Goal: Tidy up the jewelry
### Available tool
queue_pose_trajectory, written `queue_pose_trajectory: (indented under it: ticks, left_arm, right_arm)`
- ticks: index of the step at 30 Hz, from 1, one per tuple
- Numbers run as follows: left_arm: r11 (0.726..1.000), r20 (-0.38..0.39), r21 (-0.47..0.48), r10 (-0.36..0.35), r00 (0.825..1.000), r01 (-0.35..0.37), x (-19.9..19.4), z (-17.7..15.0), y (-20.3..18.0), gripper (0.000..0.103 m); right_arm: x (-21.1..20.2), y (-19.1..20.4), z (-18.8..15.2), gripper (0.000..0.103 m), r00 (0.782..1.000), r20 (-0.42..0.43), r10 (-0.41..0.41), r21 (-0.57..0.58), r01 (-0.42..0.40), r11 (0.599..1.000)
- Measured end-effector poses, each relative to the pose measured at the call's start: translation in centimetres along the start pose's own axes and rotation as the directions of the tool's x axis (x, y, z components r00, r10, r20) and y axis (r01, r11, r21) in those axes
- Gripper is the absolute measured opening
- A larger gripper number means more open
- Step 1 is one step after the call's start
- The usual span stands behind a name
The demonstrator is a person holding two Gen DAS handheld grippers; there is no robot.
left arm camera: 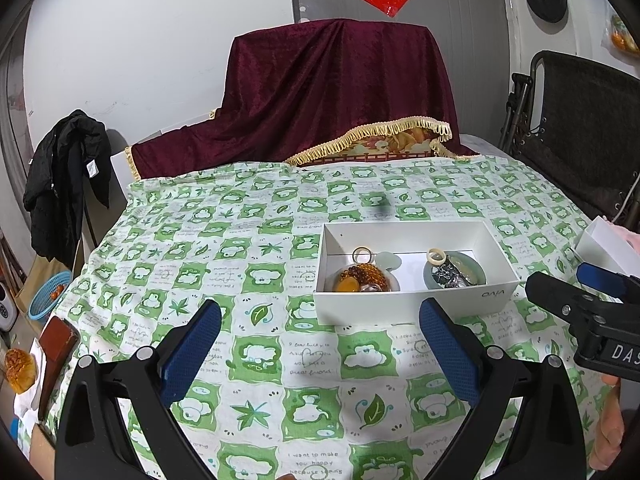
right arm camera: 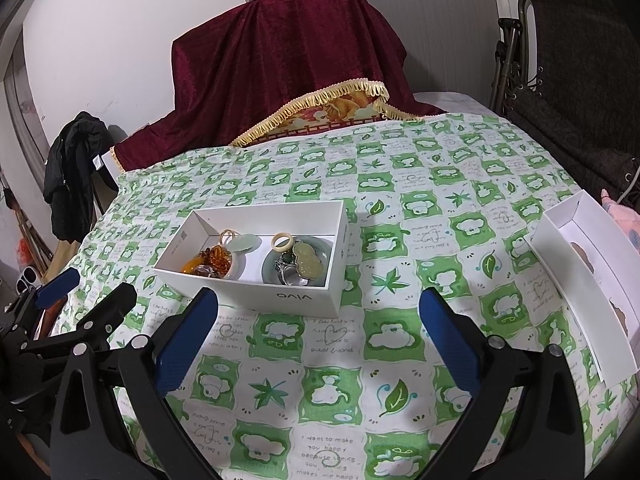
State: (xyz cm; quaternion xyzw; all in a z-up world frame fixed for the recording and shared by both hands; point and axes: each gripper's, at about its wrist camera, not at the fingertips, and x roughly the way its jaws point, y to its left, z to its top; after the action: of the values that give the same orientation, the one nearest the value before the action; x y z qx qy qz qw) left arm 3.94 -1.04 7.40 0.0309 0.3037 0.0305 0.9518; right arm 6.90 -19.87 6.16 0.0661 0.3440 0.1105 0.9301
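Observation:
A white open box (left arm camera: 416,304) (right arm camera: 280,300) sits on the green patterned tablecloth (left arm camera: 256,256). Inside it two small dishes hold jewelry: amber beads (left arm camera: 364,274) (right arm camera: 212,260), a pale jade pendant (right arm camera: 306,264), rings (left arm camera: 436,257) (right arm camera: 282,242) and silver pieces (left arm camera: 448,274). My left gripper (left arm camera: 320,320) is open and empty, hovering just in front of the box. My right gripper (right arm camera: 318,312) is open and empty, in front of the box and to its right. It also shows at the right edge of the left wrist view (left arm camera: 592,308).
A second white box (right arm camera: 584,276) lies at the table's right edge. A dark red velvet cloth (left arm camera: 336,92) covers something at the back. A folding chair (left arm camera: 580,128) stands at the right, a black jacket (left arm camera: 64,176) hangs at the left.

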Motion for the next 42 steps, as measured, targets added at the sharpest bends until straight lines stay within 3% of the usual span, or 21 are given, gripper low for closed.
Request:
queue_pose_trajectory:
  ticks: [30,42]
  left_arm:
    - [1.000,-0.022,0.008,0.005,1.000,-0.005,0.46,-0.46,0.06,0.100]
    - [0.999,-0.045,-0.007,-0.033,0.998,0.033,0.89,-0.42,0.36,0.099]
  right_arm:
    - [-0.17,0.27,-0.17,0.098,1.000,-0.001,0.001,-0.005,-0.001,1.000]
    - [-0.23,0.32,-0.24,0.098,1.000,0.002,0.000,-0.009,0.000,1.000]
